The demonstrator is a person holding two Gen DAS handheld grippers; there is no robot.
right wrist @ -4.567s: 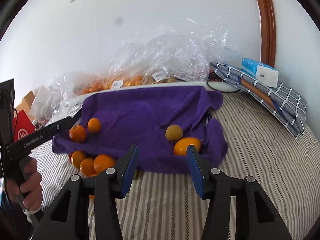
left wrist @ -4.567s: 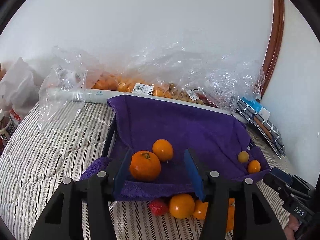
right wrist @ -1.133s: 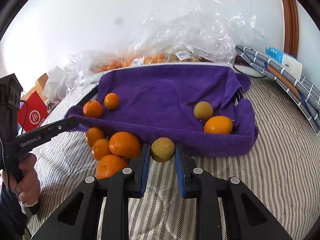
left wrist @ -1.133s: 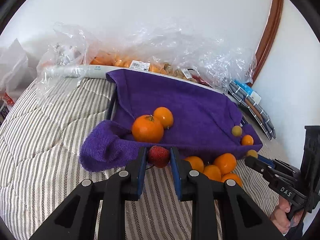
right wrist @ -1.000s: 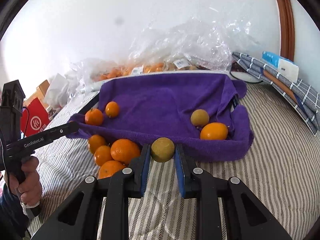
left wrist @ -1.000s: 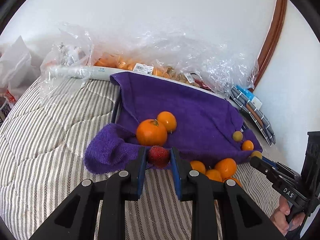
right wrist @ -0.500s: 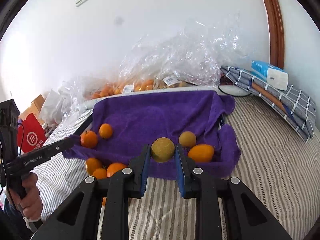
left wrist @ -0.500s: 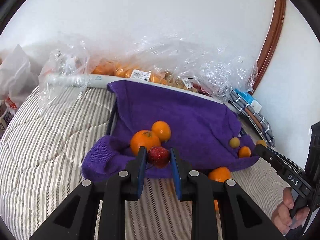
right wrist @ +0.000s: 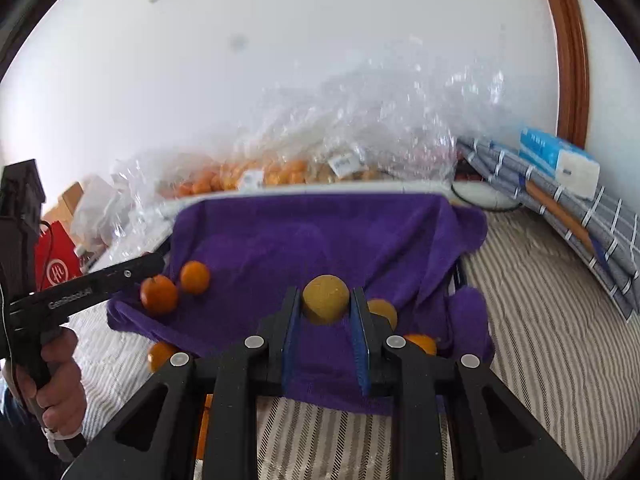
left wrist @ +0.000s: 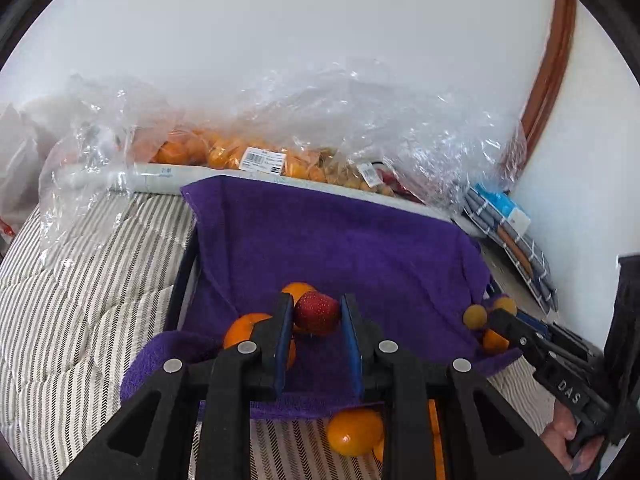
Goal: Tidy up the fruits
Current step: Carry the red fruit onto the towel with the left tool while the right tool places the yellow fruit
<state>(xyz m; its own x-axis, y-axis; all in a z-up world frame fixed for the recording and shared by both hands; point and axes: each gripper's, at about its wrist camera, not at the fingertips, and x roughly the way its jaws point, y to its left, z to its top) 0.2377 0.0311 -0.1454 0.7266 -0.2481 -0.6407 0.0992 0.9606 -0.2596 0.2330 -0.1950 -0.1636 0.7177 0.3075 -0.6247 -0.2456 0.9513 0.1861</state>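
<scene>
My left gripper point(left wrist: 316, 316) is shut on a red strawberry point(left wrist: 317, 313) and holds it above the near left part of the purple towel-lined tray point(left wrist: 344, 248). Two oranges point(left wrist: 244, 330) lie in the tray just behind and beside it. My right gripper point(right wrist: 325, 304) is shut on a round yellow-green fruit point(right wrist: 325, 298) and holds it above the tray's point(right wrist: 320, 232) near right part. An orange point(right wrist: 420, 343) and a yellowish fruit point(right wrist: 384, 312) lie there, partly hidden. Loose oranges point(left wrist: 354, 432) lie on the striped bed in front of the tray.
Clear plastic bags of oranges point(left wrist: 240, 152) line the wall behind the tray. Folded checked cloth point(right wrist: 560, 200) and a blue-white box point(right wrist: 560, 158) lie at the right. A red bag point(right wrist: 54, 268) stands at the left. A wooden frame point(right wrist: 572, 52) runs up the right wall.
Both grippers have risen and moved forward with their fruit, from over the bed in front of the tray to above its near part. Both stayed shut.
</scene>
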